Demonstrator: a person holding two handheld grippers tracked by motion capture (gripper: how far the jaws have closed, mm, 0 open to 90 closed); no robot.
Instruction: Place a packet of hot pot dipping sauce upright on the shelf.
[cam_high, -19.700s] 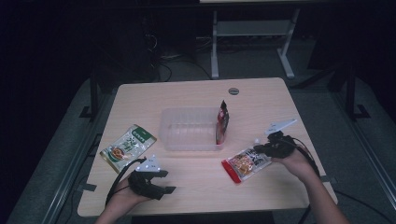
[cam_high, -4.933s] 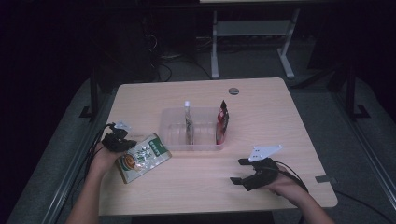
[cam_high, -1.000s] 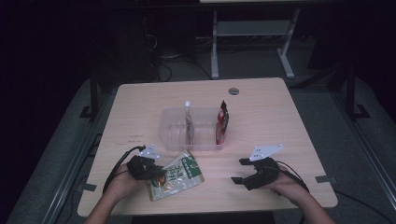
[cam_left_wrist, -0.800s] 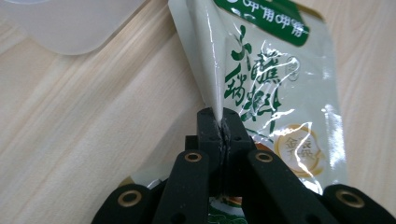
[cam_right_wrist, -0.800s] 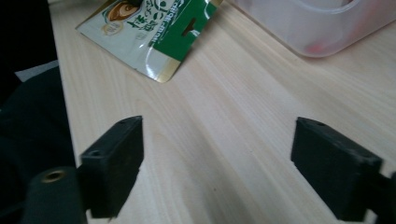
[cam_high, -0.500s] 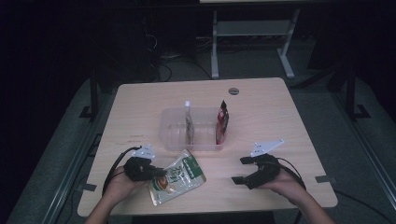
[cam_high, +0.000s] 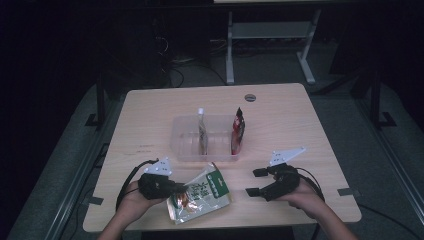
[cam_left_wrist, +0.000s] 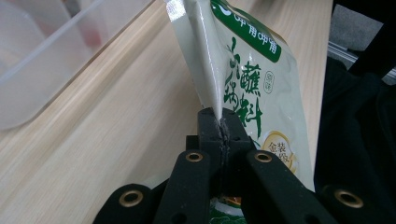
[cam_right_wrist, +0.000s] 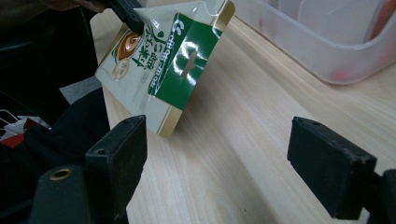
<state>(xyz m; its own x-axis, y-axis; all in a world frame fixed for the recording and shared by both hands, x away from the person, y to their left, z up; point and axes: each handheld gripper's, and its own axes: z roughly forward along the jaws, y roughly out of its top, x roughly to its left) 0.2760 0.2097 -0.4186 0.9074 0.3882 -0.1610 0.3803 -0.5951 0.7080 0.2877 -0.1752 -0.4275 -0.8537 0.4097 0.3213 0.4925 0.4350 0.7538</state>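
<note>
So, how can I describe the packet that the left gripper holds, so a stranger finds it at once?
Start at the clear plastic bin in the middle of the wooden table. In front of it, near the table's front edge, the left gripper pinches the edge of a packet. Unlike the two packets standing inside the bin, it is cream with a green band.

Glossy foil pouch (cam_high: 200, 195) glinting; clear plastic bin (cam_high: 186, 148) shining; table (cam_high: 150, 115) showing matt pale wood grain.

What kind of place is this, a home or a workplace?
Probably a lab or test room, not a home: a bare wooden table stands in a dark room, cables lie on the floor, and a metal stand is behind.
</note>
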